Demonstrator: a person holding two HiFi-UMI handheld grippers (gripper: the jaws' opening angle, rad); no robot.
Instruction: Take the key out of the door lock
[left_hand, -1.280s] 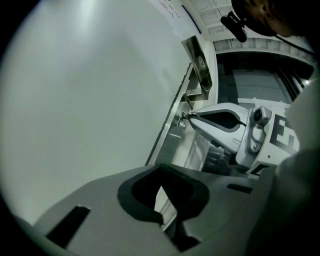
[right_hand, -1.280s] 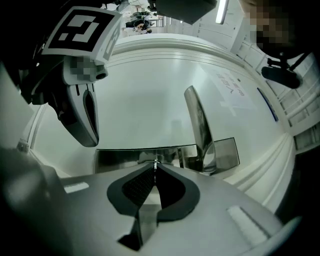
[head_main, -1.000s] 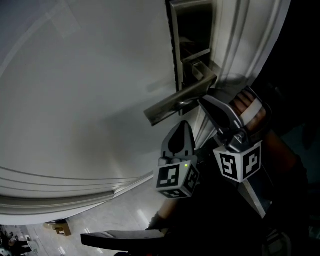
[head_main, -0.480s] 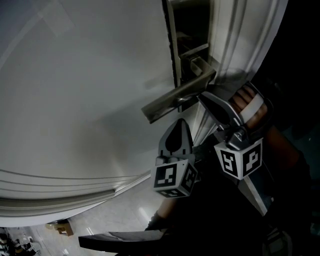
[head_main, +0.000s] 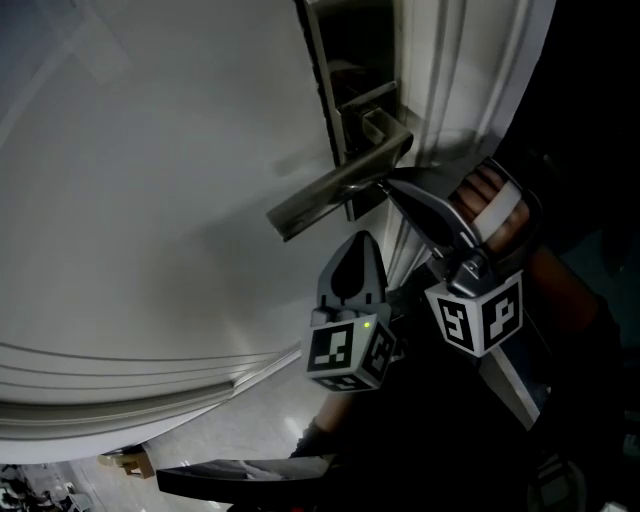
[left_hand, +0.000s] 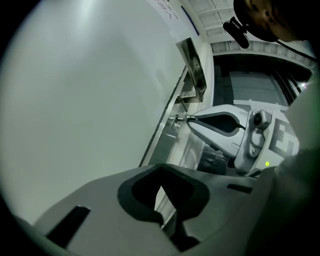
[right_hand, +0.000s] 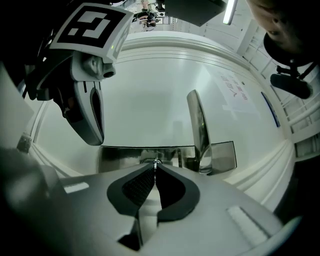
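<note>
Compared with a second back, the right gripper (head_main: 386, 186) has slid left and a bit up in the head view, and the door handle (head_main: 335, 190) and lock plate (head_main: 338, 120) have shifted the same way, while the left gripper (head_main: 364, 240) has hardly budged. Right gripper first: its jaws are pinched together on the key (right_hand: 156, 162), which shows as just a thin metal sliver poking out from between the tips in the right gripper view. From the left gripper view you can see that same gripper's nose right up against the key (left_hand: 176, 122) at the lock plate (left_hand: 167, 142) - as far as I can tell the key is sitting in the lock, below the handle. A hand (head_main: 490, 205) is wrapped round the right gripper's body, with its marker cube (head_main: 476, 315) hanging lower down. Over on the other side, the left gripper's jaws are pressed closed with nothing between them - it just hangs below and beside the right one, near it, pointing up along the door's edge. The handle (right_hand: 199, 131) stands out from the shiny plate (right_hand: 120, 159) just right of the key, and the pale door (head_main: 150, 170) fills everything to the left.
</note>
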